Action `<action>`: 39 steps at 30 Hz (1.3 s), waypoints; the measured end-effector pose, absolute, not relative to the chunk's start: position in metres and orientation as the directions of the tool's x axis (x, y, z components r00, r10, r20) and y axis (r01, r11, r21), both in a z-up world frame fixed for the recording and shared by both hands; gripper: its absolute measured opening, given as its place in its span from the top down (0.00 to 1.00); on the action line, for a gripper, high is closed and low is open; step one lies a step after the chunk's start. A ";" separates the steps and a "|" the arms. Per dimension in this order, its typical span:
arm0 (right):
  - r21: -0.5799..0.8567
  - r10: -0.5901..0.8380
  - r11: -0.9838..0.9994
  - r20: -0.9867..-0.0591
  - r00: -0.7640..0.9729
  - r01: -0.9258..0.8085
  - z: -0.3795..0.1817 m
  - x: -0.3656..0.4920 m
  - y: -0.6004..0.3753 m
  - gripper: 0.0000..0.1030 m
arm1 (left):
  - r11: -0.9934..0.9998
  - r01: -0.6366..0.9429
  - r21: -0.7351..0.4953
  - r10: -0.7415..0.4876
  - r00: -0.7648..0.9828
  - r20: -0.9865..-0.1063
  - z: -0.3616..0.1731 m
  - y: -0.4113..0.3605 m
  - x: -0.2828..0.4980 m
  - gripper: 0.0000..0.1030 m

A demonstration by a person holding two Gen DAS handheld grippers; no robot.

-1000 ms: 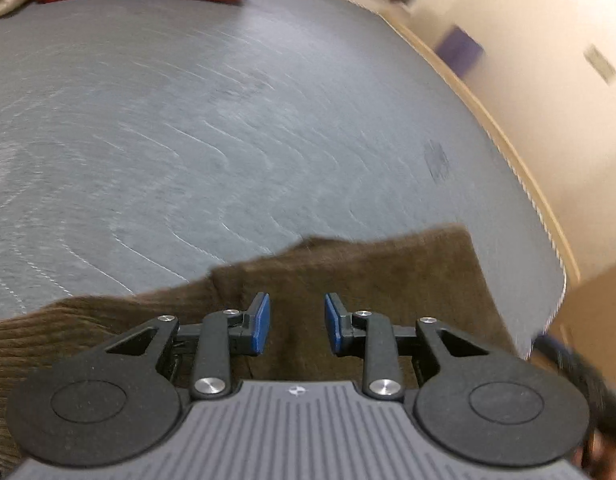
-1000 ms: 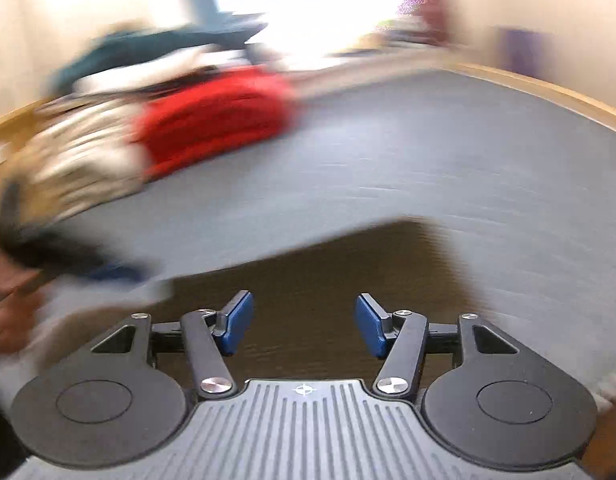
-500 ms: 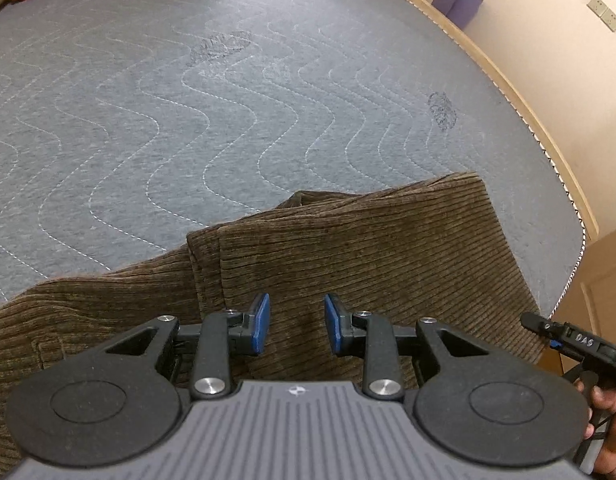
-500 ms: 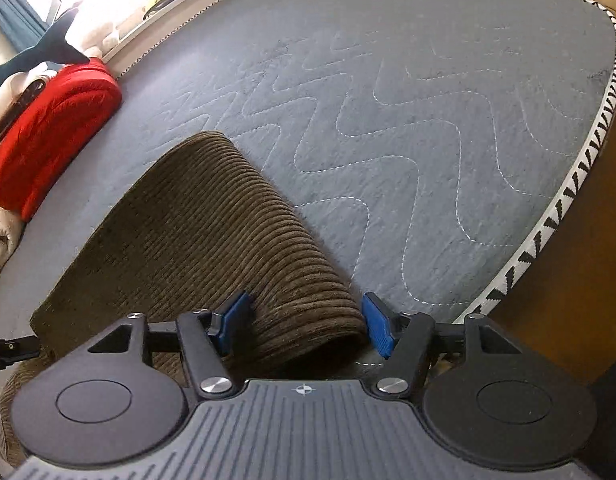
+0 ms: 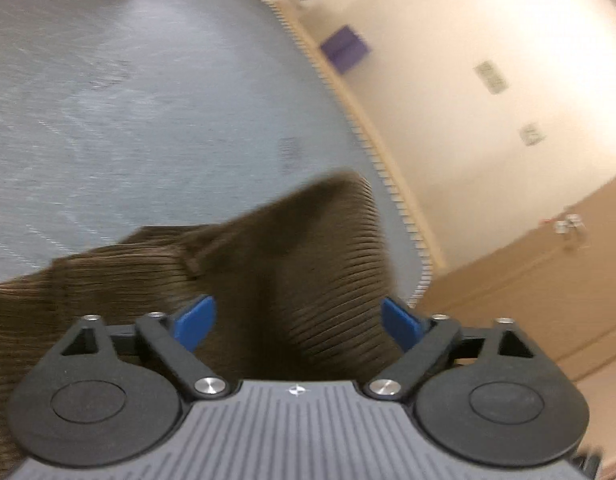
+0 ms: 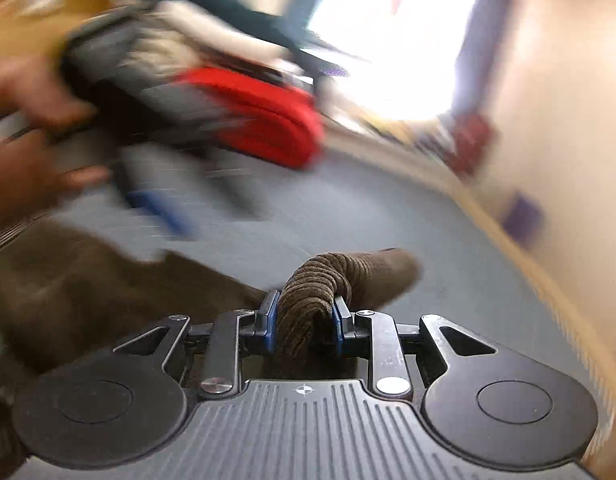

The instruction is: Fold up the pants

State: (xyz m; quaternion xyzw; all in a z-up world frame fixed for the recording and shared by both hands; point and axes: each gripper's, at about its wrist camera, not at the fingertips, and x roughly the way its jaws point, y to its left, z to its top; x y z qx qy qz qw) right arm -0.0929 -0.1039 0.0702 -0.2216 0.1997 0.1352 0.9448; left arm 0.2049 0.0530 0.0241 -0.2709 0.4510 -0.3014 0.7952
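Observation:
Brown corduroy pants [image 5: 292, 248] lie folded on the grey quilted mattress [image 5: 128, 112], near its right edge. In the left wrist view my left gripper [image 5: 298, 322] hangs over the raised fold with its jaws opening wide, blue pads clear of the cloth. In the right wrist view my right gripper [image 6: 304, 322] has its jaws closing on a bunched roll of the pants [image 6: 316, 284], and both blue pads press on it. A blurred hand [image 6: 24, 160] with the other gripper shows at the upper left of that view.
A red bundle [image 6: 264, 124] and other piled clothes [image 6: 168, 48] lie at the far end of the mattress. The mattress edge [image 5: 388, 184] runs close to the cream wall, with a wooden door [image 5: 528, 272] beyond. A purple object [image 5: 344, 48] sits by the wall.
My left gripper's jaws have spread wide and it has tilted up. My right gripper's jaws closed onto the pants' folded end and the hand swung round, blurring its view.

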 end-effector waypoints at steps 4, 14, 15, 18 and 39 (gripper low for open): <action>-0.464 0.278 0.752 -0.422 0.863 -0.469 0.063 -0.125 -0.049 0.74 | 0.691 0.207 -0.693 -0.705 0.407 -0.581 0.017 0.058 0.203 0.09; -0.233 0.447 0.756 -0.499 0.742 -0.612 0.083 -0.124 -0.027 0.64 | 0.852 0.056 -0.520 -0.482 0.470 -0.739 0.013 0.113 0.181 0.82; -0.160 0.496 0.758 -0.488 0.718 -0.632 0.090 -0.118 -0.033 0.62 | 0.852 0.043 -0.521 -0.474 0.485 -0.735 0.016 0.125 0.176 0.82; 0.032 0.615 0.747 -0.414 0.671 -0.665 0.109 -0.107 -0.053 0.46 | 0.867 -0.041 -0.497 -0.404 0.527 -0.748 0.021 0.165 0.157 0.82; 0.556 0.645 0.761 -0.704 0.298 -0.334 -0.023 0.047 -0.067 0.24 | 0.750 -0.441 -0.493 -0.308 0.427 -0.850 -0.067 0.299 0.118 0.11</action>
